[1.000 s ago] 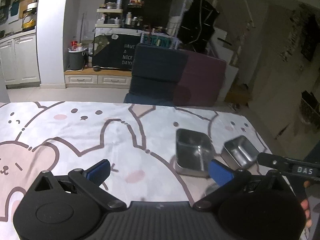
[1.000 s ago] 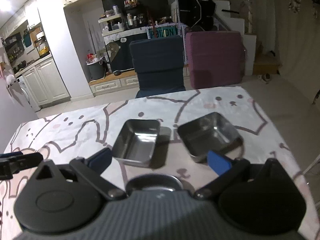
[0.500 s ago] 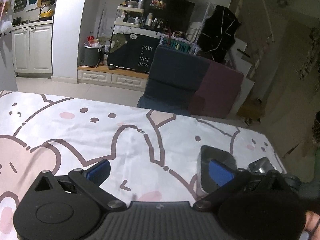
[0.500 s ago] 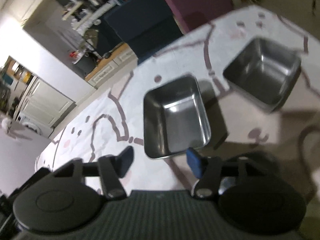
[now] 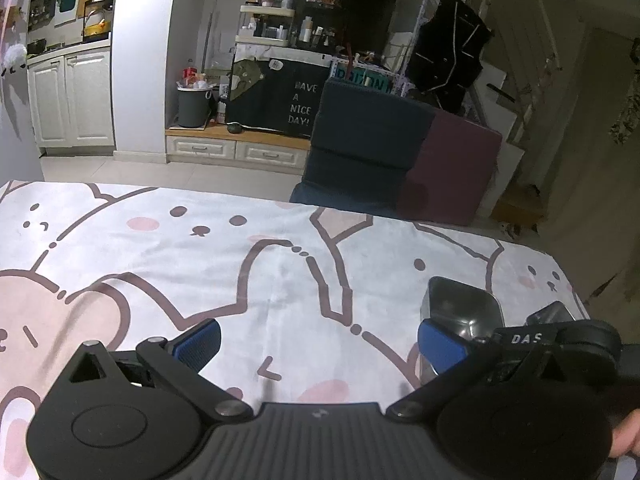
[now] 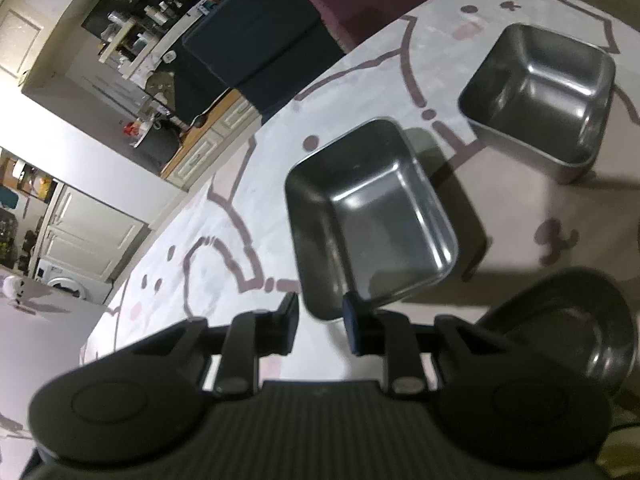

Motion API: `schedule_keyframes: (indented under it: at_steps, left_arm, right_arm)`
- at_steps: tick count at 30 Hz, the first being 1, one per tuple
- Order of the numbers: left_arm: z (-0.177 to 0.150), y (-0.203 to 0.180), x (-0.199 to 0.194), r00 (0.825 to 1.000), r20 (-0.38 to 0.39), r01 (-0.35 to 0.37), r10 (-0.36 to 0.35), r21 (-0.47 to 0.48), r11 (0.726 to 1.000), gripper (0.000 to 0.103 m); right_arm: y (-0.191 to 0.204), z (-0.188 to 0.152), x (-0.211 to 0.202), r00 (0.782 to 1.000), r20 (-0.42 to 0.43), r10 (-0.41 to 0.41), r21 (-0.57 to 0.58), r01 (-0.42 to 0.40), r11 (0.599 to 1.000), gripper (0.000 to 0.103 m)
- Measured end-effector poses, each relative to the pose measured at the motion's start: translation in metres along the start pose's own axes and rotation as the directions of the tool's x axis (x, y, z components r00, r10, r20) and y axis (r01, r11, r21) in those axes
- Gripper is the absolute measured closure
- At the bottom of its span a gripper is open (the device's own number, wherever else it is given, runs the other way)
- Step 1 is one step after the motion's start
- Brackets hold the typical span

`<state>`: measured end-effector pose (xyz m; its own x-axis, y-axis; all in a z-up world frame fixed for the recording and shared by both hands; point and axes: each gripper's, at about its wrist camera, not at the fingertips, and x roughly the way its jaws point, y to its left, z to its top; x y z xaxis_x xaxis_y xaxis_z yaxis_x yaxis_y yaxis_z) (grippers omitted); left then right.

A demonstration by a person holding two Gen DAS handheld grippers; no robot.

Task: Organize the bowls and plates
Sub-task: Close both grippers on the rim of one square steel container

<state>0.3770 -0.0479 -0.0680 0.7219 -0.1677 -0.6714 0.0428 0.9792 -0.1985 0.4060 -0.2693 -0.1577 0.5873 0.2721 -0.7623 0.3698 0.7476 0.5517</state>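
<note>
Three dishes sit on the bunny-print tablecloth [image 6: 224,208]. A rectangular steel pan [image 6: 368,216] lies straight ahead in the right wrist view, a deeper square steel pan [image 6: 540,88] lies beyond it to the right, and a round dark bowl [image 6: 560,320] sits near the right finger. My right gripper [image 6: 320,314] is rolled to one side and its jaws are closing. The pan's near corner stands between the blue pads, with small gaps still showing. My left gripper [image 5: 320,344] hangs wide open over bare cloth. The steel pan [image 5: 460,308] is off its right finger.
The other hand-held gripper body [image 5: 540,340] crosses the lower right of the left wrist view, with part of a hand at the frame edge. Beyond the table's far edge stand a dark blue chair [image 5: 364,148] and a maroon chair [image 5: 452,168].
My right gripper has dropped toward the rectangular pan, rolled sideways and narrowed its jaws around the pan's near corner. The left gripper moved a little lower over the cloth, still open.
</note>
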Motion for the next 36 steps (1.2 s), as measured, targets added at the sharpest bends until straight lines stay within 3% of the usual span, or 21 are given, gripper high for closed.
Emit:
schedule_keyframes:
  at_steps: [6, 16, 19, 24, 30, 36]
  left_arm:
    - [-0.001, -0.002, 0.001, 1.0, -0.001, 0.003, -0.003, 0.028, 1.0, 0.0]
    - [-0.004, -0.003, 0.005, 1.0, -0.015, -0.001, 0.002, 0.032, 0.999, 0.0]
    - [-0.004, -0.004, 0.009, 1.0, -0.017, 0.002, -0.001, 0.04, 0.999, 0.0]
    - [0.0, -0.011, 0.018, 1.0, -0.007, 0.02, -0.019, 0.086, 0.996, 0.0]
    - [0.011, -0.023, 0.033, 0.999, 0.028, 0.04, -0.045, 0.169, 0.985, 0.002]
    - [0.018, -0.026, 0.067, 0.989, 0.012, 0.141, -0.146, 0.199, 0.97, 0.024]
  right_arm:
    - [0.0, -0.003, 0.003, 0.998, -0.057, -0.012, 0.034, 0.014, 0.999, 0.073]
    - [-0.024, -0.004, 0.014, 0.999, -0.006, -0.048, 0.194, 0.048, 0.98, 0.072]
    - [-0.021, -0.003, 0.015, 0.997, -0.003, -0.072, 0.139, 0.071, 0.988, 0.073]
    - [-0.01, 0.001, 0.013, 0.996, -0.014, -0.093, -0.004, 0.093, 0.996, 0.087]
    - [-0.011, 0.011, 0.011, 0.994, -0.02, -0.104, -0.097, 0.101, 0.99, 0.096]
    - [-0.022, 0.027, 0.006, 0.991, 0.026, -0.132, -0.167, 0.134, 0.977, 0.1]
